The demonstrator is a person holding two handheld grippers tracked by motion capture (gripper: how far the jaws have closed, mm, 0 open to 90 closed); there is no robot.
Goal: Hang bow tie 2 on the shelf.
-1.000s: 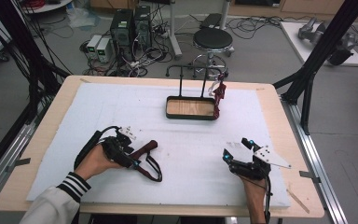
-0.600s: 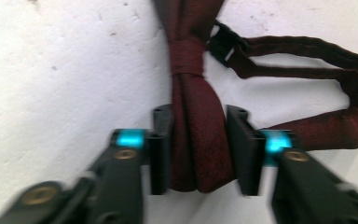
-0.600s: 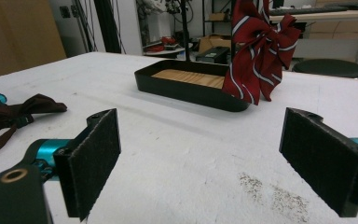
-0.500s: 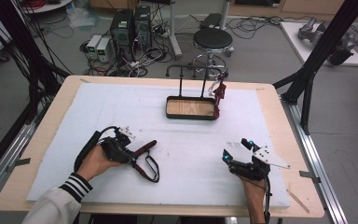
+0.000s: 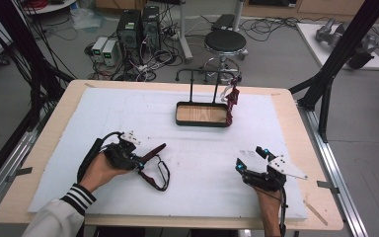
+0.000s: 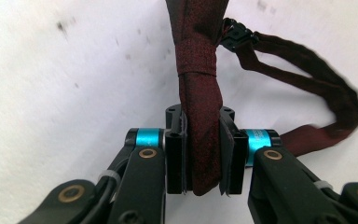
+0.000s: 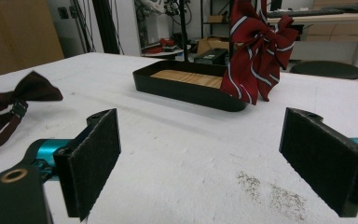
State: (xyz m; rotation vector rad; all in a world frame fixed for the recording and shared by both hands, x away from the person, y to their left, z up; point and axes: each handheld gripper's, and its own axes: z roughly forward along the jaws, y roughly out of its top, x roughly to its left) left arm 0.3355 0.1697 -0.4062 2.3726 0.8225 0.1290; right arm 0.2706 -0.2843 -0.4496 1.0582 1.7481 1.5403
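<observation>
High view: the left gripper (image 5: 137,159) clamps a dark red bow tie (image 5: 153,152) on the white mat (image 5: 202,148); the right gripper (image 5: 249,159) rests spread apart, holding nothing. Left gripper view: both jaws pinch the tie's wing. Right gripper view: wide-open jaws face a black tray (image 7: 186,91) and a hanging striped bow (image 7: 256,46).

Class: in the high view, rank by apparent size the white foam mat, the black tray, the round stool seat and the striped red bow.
1. White foam mat
2. Black tray
3. Round stool seat, close to the tray, and farther off, so unsure
4. Striped red bow
</observation>
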